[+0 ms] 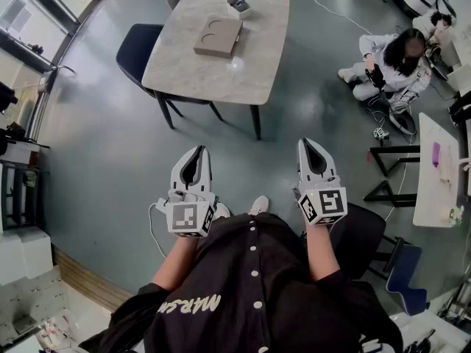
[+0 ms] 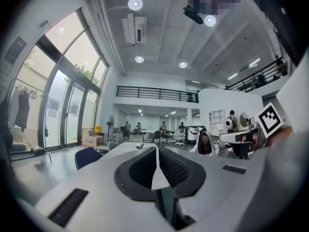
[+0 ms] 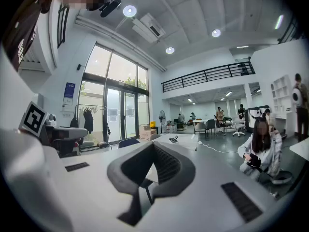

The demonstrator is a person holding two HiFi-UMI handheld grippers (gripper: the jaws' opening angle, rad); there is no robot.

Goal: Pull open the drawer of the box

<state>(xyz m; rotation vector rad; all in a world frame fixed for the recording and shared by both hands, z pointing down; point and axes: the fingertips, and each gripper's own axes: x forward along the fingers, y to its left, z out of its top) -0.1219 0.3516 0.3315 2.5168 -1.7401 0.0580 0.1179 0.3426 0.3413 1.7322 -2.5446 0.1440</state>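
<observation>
Box (image 1: 218,37), flat, tan, on grey table (image 1: 259,57)

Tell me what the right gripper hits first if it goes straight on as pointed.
Nothing near: open air lies ahead of the right gripper. Farther on, its line meets the table, probably near its right edge; depth is unclear, so it might pass beside it.

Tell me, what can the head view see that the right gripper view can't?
Only the head view shows the brown box lying flat on the table, and the white shoes down on the floor. Only the right gripper view shows the ceiling lights, the balcony railing and the tall windows. Both show the table, the person sitting on the floor and the right gripper, its jaws together with nothing between them.
</observation>
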